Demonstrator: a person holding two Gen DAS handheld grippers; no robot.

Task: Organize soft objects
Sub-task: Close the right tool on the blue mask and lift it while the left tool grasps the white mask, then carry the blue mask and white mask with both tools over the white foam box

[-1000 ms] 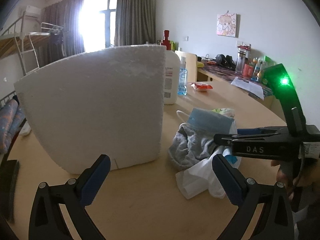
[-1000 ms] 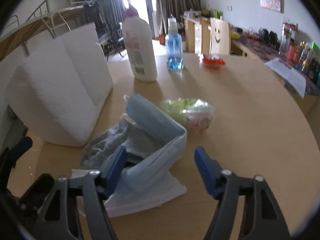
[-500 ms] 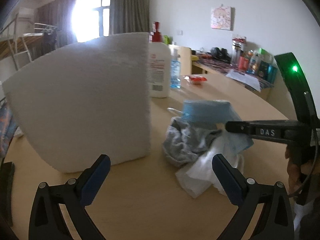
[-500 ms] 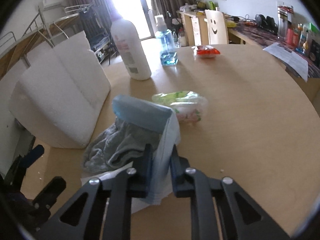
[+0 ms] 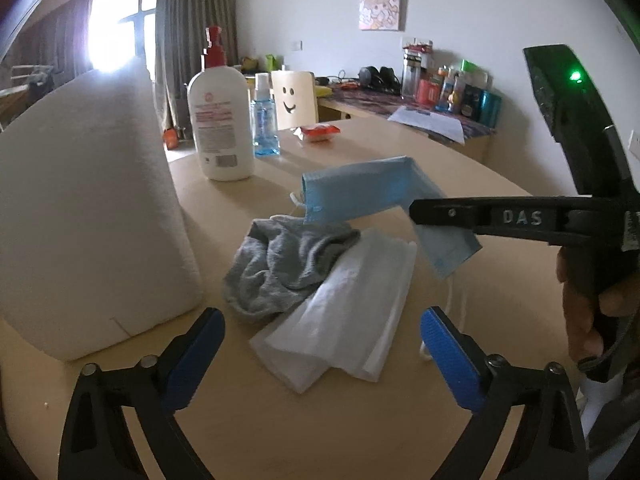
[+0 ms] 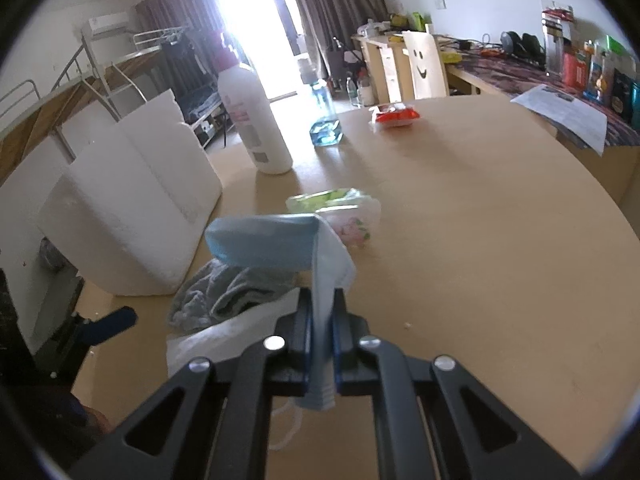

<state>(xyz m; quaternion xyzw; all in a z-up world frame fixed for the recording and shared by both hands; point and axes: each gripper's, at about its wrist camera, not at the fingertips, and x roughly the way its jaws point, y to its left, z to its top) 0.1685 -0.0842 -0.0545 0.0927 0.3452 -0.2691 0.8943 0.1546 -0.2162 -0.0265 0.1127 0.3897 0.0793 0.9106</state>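
Rightward, open table — right tongs pinch mask edge.

Window: my view's upper left, a bright window glares between dark curtains.
Wall: white, with a small picture at upper centre.
Furniture: my round wooden table; cluttered desk behind; bunk bed at left.

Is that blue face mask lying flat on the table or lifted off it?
Lifted. The right tool pinches one end of the blue face mask, which hangs bent above the grey cloth, clear of the table.
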